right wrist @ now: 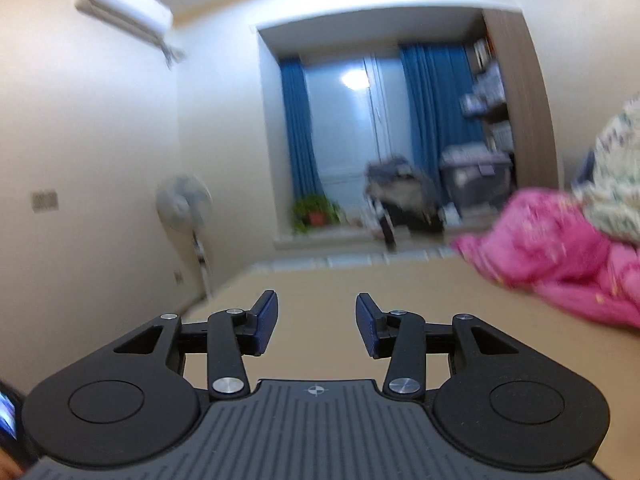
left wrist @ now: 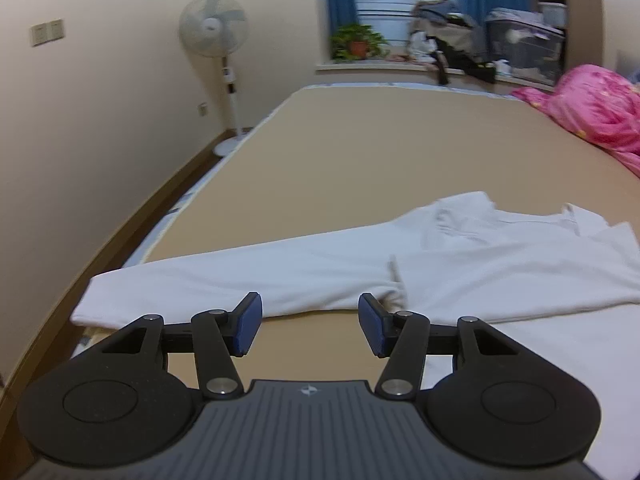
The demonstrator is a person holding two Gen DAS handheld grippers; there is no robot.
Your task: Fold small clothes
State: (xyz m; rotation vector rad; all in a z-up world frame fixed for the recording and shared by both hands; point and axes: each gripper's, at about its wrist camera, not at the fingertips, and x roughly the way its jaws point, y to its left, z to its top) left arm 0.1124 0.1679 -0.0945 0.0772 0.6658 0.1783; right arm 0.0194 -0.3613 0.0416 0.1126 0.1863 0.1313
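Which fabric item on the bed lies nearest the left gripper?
The white garment, spread flat just beyond the open left gripper; the pink quilt lies bunched far off.

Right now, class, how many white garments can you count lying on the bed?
1. The white garment lies spread across the tan bed, just beyond the open left gripper. The right wrist view shows none; others may lie outside both views.

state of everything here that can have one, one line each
left tool: open, holding nothing, just short of the garment
right tool: open, holding nothing, raised over the bed
white garment: spread out on the bed, not yet folded
pink blanket: bunched up
curtains: drawn apart
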